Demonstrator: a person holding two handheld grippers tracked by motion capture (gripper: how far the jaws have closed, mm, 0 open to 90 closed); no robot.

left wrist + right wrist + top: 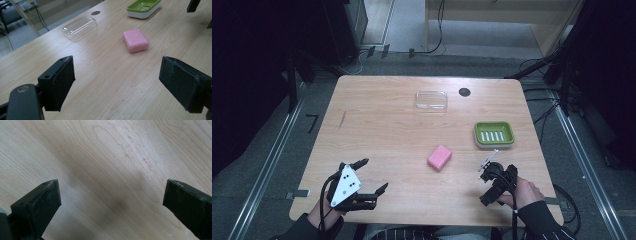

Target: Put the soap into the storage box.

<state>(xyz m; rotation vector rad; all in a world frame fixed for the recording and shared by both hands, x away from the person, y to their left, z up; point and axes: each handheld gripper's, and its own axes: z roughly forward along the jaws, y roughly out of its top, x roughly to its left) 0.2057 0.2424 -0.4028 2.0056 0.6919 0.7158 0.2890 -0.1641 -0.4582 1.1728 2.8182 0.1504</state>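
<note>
Both grippers hover over the near edge of the table, jaws wide apart, nothing held.

The left gripper (pixel 373 176) sits at the near left corner and faces the pink soap (pixel 439 157), which lies flat near the table's (pixel 382 130) middle, well apart from both grippers. The right gripper (pixel 488 172) hangs at the near right, tilted down at bare wood. The green dish (pixel 494 134) stands beyond it; the clear lid (pixel 431 100) lies by the far edge.
</note>
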